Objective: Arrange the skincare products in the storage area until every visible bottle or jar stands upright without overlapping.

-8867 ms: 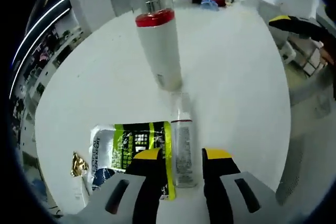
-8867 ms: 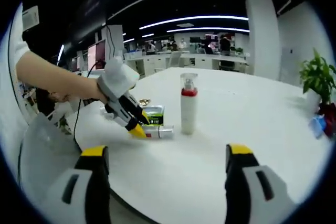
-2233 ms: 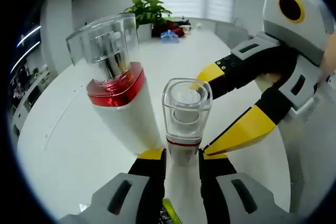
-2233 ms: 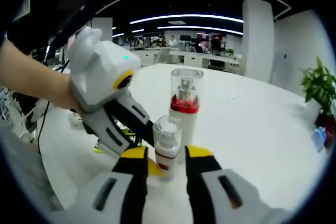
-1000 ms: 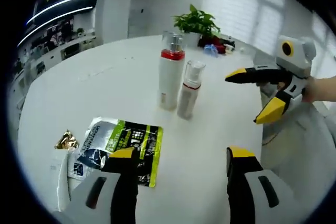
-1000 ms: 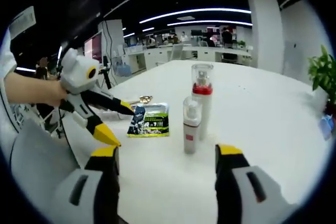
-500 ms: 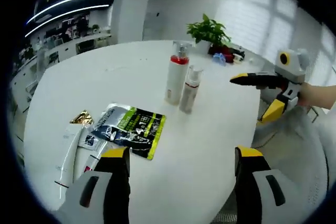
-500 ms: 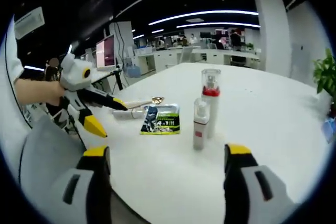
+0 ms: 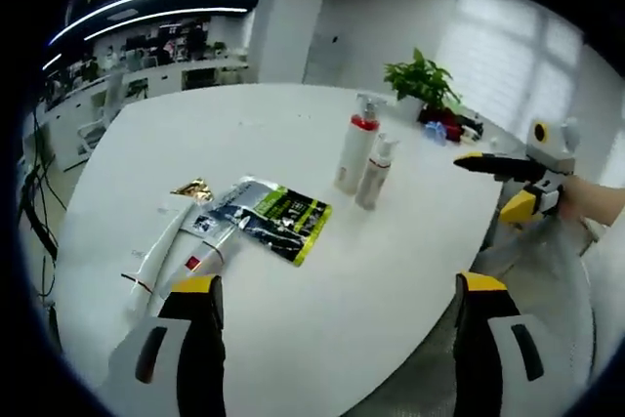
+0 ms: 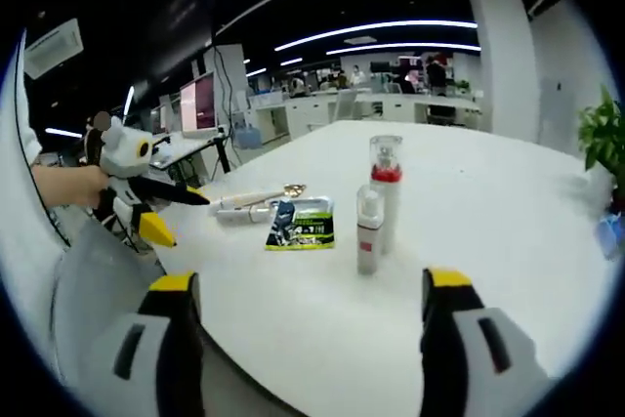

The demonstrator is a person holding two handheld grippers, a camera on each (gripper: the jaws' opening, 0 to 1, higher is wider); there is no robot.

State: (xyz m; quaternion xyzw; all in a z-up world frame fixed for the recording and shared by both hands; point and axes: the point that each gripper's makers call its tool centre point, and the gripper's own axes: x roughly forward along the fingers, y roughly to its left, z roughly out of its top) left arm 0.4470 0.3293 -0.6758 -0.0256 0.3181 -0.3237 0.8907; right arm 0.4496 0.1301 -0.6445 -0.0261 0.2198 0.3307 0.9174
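Two bottles stand upright side by side on the white round table (image 9: 244, 134): a tall white bottle with a red band and clear cap (image 9: 354, 151) (image 10: 385, 192), and a smaller clear-capped bottle (image 9: 371, 175) (image 10: 367, 217) just in front of it. My left gripper (image 9: 339, 285) is open, well back from them near the table's edge; in the right gripper view it (image 10: 181, 217) shows at the left, jaws apart. My right gripper (image 10: 311, 282) is open too, held off the table's rim; in the left gripper view it (image 9: 488, 183) comes in from the right.
A green-and-black sachet (image 9: 278, 220) (image 10: 301, 222) lies flat beside the bottles. White tubes (image 9: 166, 246) (image 10: 244, 204) and a gold wrapper (image 9: 191, 187) lie past it. A potted plant (image 9: 422, 80) stands at the far edge. Office desks fill the background.
The small bottle, earlier lying flat, was stood up by both grippers and released. Both grippers have opened and pulled back from the bottles toward the table's edges.
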